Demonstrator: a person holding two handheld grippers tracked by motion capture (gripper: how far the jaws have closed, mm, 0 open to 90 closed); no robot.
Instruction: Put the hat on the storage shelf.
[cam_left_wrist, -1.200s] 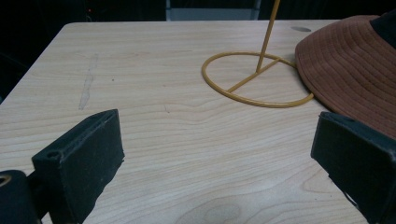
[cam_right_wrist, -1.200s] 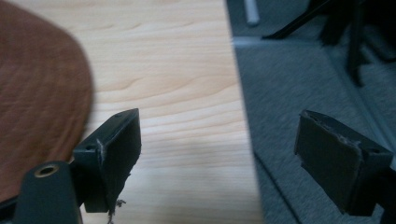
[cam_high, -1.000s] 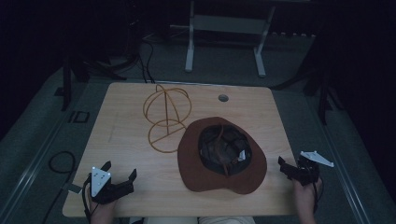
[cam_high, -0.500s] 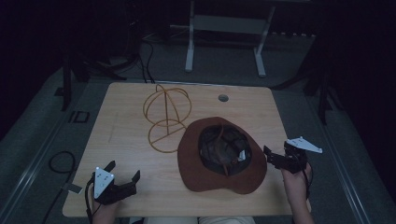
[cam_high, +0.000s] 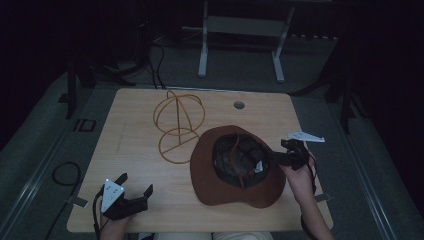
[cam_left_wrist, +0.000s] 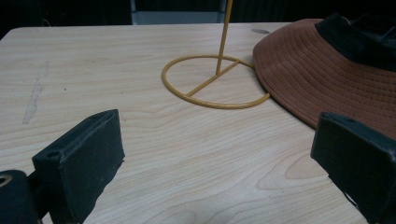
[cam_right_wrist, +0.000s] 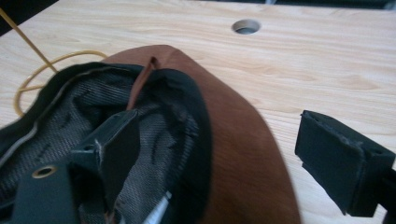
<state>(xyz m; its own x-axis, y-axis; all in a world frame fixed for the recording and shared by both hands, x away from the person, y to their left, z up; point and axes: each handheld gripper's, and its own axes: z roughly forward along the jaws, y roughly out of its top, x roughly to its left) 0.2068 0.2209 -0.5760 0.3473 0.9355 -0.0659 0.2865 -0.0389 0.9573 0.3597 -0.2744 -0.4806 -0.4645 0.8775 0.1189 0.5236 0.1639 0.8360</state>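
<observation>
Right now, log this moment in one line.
left tongs: open, idle | right tongs: open, straddling hat brim | wire stand: upright

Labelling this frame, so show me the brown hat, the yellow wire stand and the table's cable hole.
brown hat (cam_high: 207, 172): high view, on its brim.
yellow wire stand (cam_left_wrist: 187, 90): left gripper view, on its base ring.
cable hole (cam_right_wrist: 246, 26): right gripper view, on its opening.

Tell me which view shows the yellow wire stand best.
The high view: the whole wire stand shows, round base plus looped top, standing on the table just left of the brown hat. The left gripper view gives its base ring and upright rod; the right gripper view catches a sliver at the left edge.
</observation>
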